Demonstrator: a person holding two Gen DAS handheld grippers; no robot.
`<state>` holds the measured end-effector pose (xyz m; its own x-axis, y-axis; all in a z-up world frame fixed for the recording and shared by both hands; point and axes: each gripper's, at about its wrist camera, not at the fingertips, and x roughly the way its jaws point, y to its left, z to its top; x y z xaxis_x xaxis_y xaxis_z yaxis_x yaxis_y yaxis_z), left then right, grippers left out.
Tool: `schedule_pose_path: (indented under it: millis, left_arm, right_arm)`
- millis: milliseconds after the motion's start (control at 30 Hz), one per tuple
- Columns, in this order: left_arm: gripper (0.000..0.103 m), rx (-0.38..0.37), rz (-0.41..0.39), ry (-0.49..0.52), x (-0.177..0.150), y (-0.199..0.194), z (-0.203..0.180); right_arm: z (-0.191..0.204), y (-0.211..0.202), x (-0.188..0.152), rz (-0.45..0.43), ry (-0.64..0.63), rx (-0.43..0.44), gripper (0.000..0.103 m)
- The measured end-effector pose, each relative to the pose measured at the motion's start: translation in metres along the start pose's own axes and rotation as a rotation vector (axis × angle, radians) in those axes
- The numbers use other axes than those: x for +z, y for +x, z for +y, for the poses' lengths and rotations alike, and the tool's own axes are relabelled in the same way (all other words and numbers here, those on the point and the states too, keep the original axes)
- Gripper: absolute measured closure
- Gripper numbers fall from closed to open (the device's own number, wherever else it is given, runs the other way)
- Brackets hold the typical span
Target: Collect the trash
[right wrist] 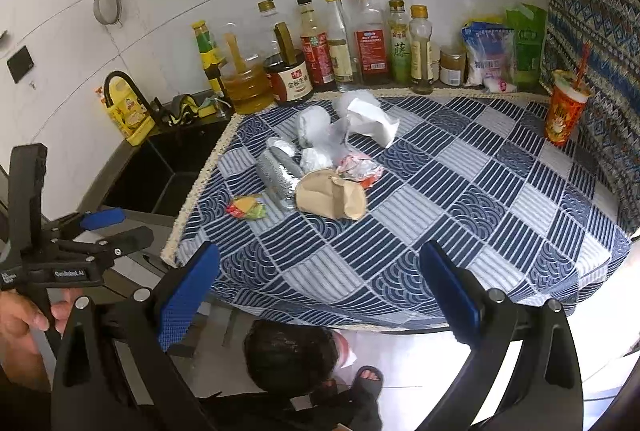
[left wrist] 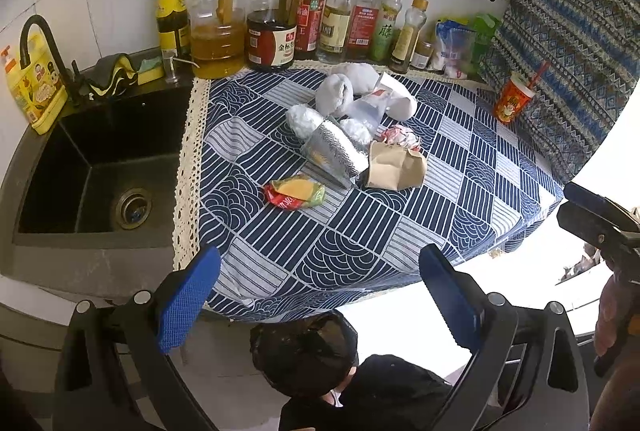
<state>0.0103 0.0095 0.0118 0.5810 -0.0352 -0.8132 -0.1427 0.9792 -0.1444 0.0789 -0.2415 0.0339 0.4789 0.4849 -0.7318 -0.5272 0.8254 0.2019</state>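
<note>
**Both grippers wide open above the counter edge, trash pile ahead**

The left gripper (left wrist: 320, 295) hangs over the near edge of the cloth (left wrist: 360, 239), jaws spread wide and holding nothing. The right gripper (right wrist: 320, 291) sits the same way beside it, jaws fully apart and empty. In the right wrist view the left gripper shows at the left edge, held by a hand (right wrist: 20, 315).

The trash lies on the cloth well ahead of both pairs of jaws, none of it between the fingers. Nearest is a red, yellow and green wrapper (left wrist: 295, 192), apart from the main heap and closer to the sink (left wrist: 100, 167). Behind it a foil bag (left wrist: 334, 151) lies tilted, touching a crumpled brown paper bag (left wrist: 394, 167) on its right. A red-and-white wrapper (left wrist: 400, 136) sits just behind the paper bag. Further back are white wads of plastic or tissue (left wrist: 336, 93) and a clear plastic piece (left wrist: 366, 111), bunched together.

An orange cup (left wrist: 512, 97) with a straw stands alone at the far right of the cloth, next to a patterned fabric (left wrist: 560, 51). A row of bottles (left wrist: 320, 15) lines the back wall. A black bin bag (left wrist: 308, 347) sits on the floor below the counter edge, directly under the jaws in both views. A sandalled foot (right wrist: 368, 379) shows beside it.
</note>
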Motion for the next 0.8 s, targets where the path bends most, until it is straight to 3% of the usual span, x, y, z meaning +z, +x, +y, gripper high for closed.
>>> schedule_pose_path:
  millis: [800]
  left_arm:
    - [0.007,-0.018,0.034,0.01,-0.0077,0.0037,0.0012]
  right_arm:
    - [0.0041,-0.0017,-0.0063,0.016,0.012,-0.023,0.004]
